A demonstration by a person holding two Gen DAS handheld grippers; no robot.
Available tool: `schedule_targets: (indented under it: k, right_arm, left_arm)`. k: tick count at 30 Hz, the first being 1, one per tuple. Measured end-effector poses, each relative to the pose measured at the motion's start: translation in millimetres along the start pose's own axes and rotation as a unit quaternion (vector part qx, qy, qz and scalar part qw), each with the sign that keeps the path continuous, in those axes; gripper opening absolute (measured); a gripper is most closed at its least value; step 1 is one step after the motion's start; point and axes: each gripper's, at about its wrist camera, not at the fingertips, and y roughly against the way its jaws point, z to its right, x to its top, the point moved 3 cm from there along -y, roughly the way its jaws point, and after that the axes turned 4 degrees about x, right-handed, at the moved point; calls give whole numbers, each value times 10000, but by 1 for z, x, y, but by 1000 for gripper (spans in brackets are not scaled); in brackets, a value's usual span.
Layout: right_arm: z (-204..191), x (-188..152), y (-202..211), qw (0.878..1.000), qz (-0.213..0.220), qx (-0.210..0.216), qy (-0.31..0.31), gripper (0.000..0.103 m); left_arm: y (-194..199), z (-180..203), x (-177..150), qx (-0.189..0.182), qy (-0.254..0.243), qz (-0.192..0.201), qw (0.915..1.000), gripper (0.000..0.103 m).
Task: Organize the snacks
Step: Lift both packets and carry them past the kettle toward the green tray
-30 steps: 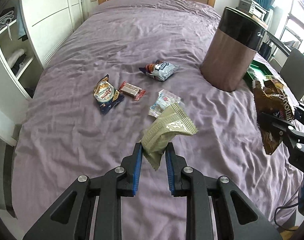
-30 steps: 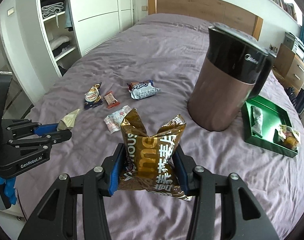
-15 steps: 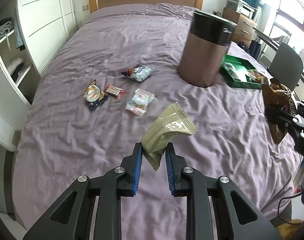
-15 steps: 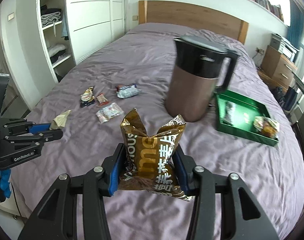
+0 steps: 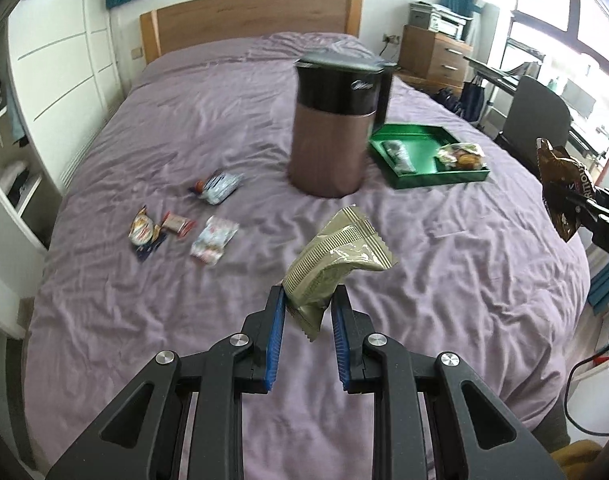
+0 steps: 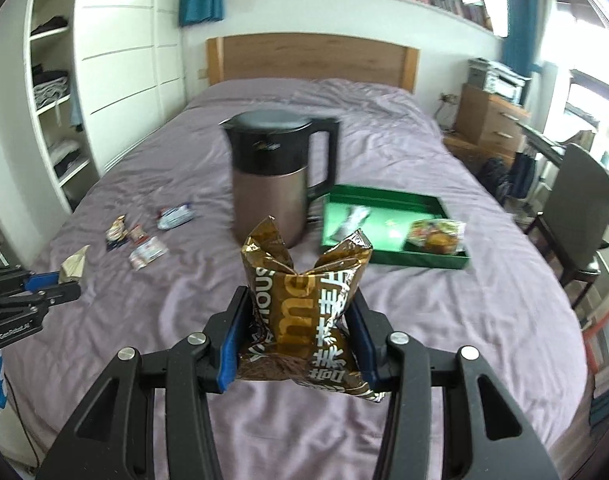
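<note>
My left gripper (image 5: 307, 306) is shut on an olive-green snack packet (image 5: 336, 258), held above the purple bed (image 5: 424, 280). My right gripper (image 6: 302, 312) is shut on a brown-gold snack bag (image 6: 304, 304), also held above the bed; the bag shows at the right edge of the left wrist view (image 5: 562, 184). A green tray (image 6: 388, 254) with two snack packs lies right of a copper and black kettle (image 6: 272, 184). Several small snacks (image 5: 176, 224) lie on the bed's left side, the nearest a white-pink packet (image 5: 213, 240).
The kettle (image 5: 332, 124) stands between the loose snacks and the tray (image 5: 416, 152). White wardrobe with open shelves on the left (image 6: 52, 112). Wooden dresser (image 6: 490, 124) and a dark chair (image 6: 576, 208) at the right. Wooden headboard (image 6: 304, 60) at the back.
Both grippers have pulled back and up from the bed with their packets, so kettle, tray and loose snacks look smaller and farther. Both grips are unchanged.
</note>
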Motion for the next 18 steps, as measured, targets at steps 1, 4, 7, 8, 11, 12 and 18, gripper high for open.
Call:
schedule_targets:
  k: [1, 4, 7, 8, 11, 12, 18]
  right_arm:
    - [9, 2, 7, 9999, 61, -61, -56, 40]
    - [27, 6, 18, 9996, 169, -168, -163, 40]
    - [45, 12, 28, 9990, 260, -283, -246, 40]
    - [51, 15, 30, 9987, 287, -316, -276, 40]
    - [69, 24, 31, 9978, 378, -409, -347, 40]
    - [74, 28, 32, 9976, 406, -434, -367, 40]
    - [102, 56, 31, 9956, 609, -583, -419, 40]
  left_arm:
    - [3, 5, 4, -26, -30, 38, 10000, 19]
    - [9, 21, 16, -66, -138, 145, 9998, 19]
    - [15, 36, 29, -107, -237, 251, 9993, 19]
    - [16, 40, 34, -116, -258, 277, 9992, 19]
    - [20, 53, 51, -170, -278, 372, 9988, 19]
    - [21, 57, 58, -190, -278, 420, 9985, 19]
    - [28, 80, 99, -289, -291, 702, 9967, 19]
